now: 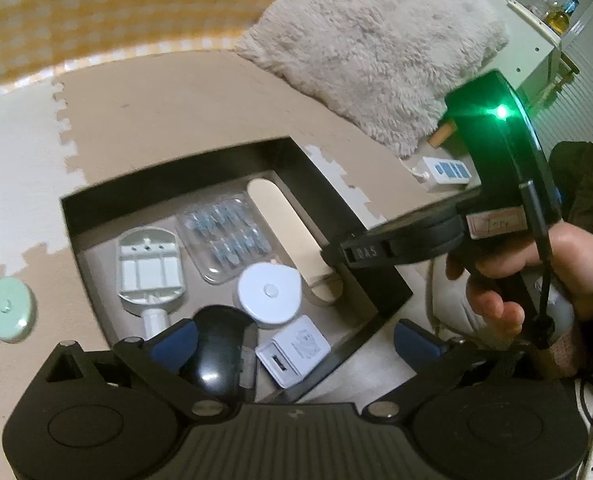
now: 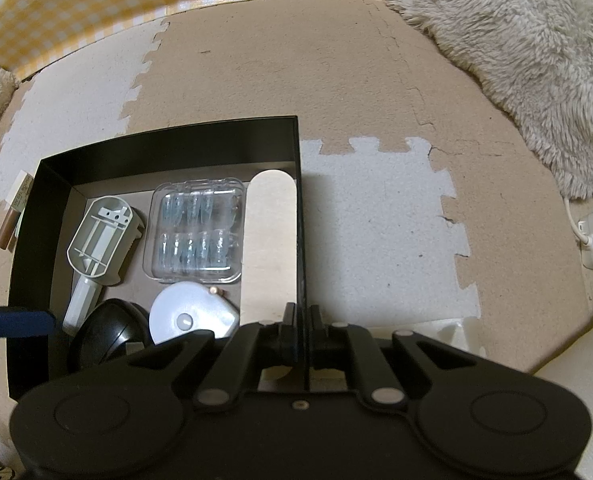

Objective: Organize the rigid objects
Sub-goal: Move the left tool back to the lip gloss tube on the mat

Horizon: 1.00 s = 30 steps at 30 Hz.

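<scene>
A black box [image 2: 168, 148] sits on the foam floor mat [image 2: 376, 220]. Inside it lie a clear case [image 2: 196, 232], a white holder [image 2: 100, 240] left of the case, a pale stick [image 2: 270, 240] along the box's right wall, a round white tape [image 2: 192, 316], a black mouse [image 1: 212, 356] and a white charger [image 1: 292, 352] near the box's front. The left gripper [image 1: 292, 344] hovers over the box's front, jaws spread wide, pressing on nothing. The right gripper [image 2: 302, 320] is clenched on the box's right wall. A green disc [image 1: 8, 312] lies outside, left of the box.
</scene>
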{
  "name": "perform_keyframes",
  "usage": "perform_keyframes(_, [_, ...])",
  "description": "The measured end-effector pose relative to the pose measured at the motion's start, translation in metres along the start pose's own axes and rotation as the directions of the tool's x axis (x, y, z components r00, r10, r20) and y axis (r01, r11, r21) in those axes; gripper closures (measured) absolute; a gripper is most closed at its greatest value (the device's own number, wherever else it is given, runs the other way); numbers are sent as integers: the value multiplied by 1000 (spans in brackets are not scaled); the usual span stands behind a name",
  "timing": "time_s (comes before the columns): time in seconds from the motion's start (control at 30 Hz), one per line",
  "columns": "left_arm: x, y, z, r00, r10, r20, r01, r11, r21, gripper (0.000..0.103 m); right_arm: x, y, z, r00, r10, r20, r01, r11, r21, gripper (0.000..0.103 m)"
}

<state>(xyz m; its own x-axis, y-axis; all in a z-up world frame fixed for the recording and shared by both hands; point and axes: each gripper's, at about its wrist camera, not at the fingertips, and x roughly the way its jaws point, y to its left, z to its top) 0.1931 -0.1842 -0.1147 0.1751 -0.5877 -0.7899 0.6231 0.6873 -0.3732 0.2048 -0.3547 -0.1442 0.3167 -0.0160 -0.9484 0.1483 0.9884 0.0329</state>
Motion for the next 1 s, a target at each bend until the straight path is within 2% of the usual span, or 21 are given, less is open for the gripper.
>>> perform_keyframes(0.17, [-19,5,6,997,43,67,-43,999,-3,0,0,0,0,1000,0,0,0,1000,0,96])
perform_keyframes(0.37, [-45,16,17,978,142,151,-144,990,5,0,0,0,0,1000,0,0,0,1000,0,96])
perform_keyframes(0.57, [-66,38,23,946,236,223,-232,972,-43,0,0,0,0,1000,0,0,0,1000,0,96])
perform_keyframes(0.7, [-77,60,22,914,317,252,-304,948,-90,0,0,0,0,1000,0,0,0,1000,0,96])
perform_keyframes(0.9, [-82,100,16,880,405,247,-364,911,-196,0,0,0,0,1000,0,0,0,1000,-1,96])
perform_keyframes(1.0, [-79,117,11,876,422,235,-369,898,-238,3,0,0,0,1000,-1,0,1,1000,-1,96])
